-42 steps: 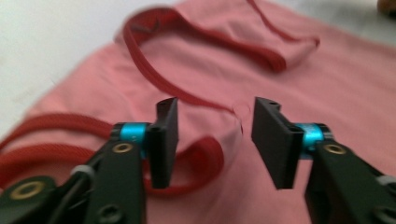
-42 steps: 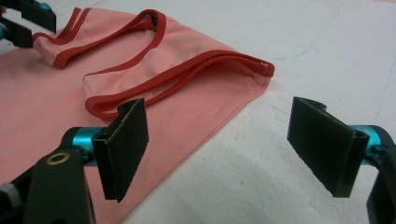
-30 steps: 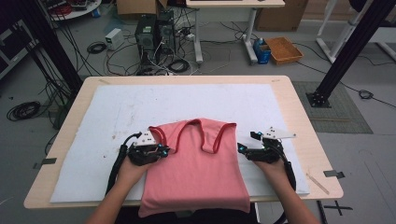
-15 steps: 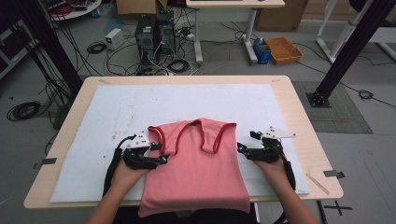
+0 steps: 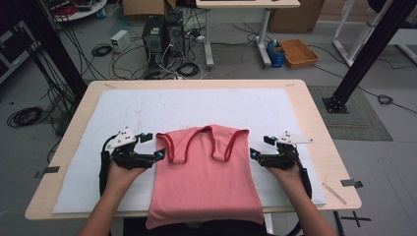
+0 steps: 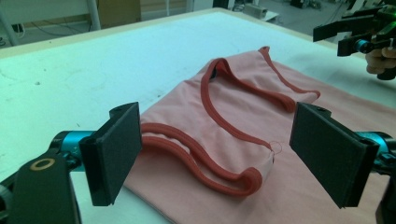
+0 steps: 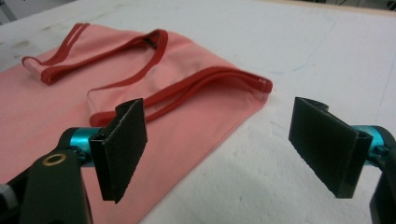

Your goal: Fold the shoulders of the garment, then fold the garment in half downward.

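A: Any brand, label or writing legible? 
B: None that can be read. The pink tank top [image 5: 204, 174] has dark red trim at neck and armholes; any tag is too small to make out.

A: Where does it lie? 
B: Flat on the white mat [image 5: 147, 110] of the counter [image 5: 314, 118], at the middle of the near edge, straps pointing to the far edge. Its hem hangs over the near edge and is partly cut off in the high view.

A: Left claw [image 5: 158, 156]? 
B: Jaws wide apart, having just been opening. In the left gripper view the left strap loop lies on the mat between and just beyond the pads, with neither pad pressing on it.

A: Right claw [image 5: 253, 155]? 
B: Jaws apart, at the top's right edge near the right armhole; nothing clamped. In the right gripper view the cloth edge lies between the pads.

A: Surroundings? 
B: Beyond the far edge, floor with computer towers [image 5: 160, 32], tangled cables and an orange tray [image 5: 298, 51]. Nothing stands between the claws and the top.
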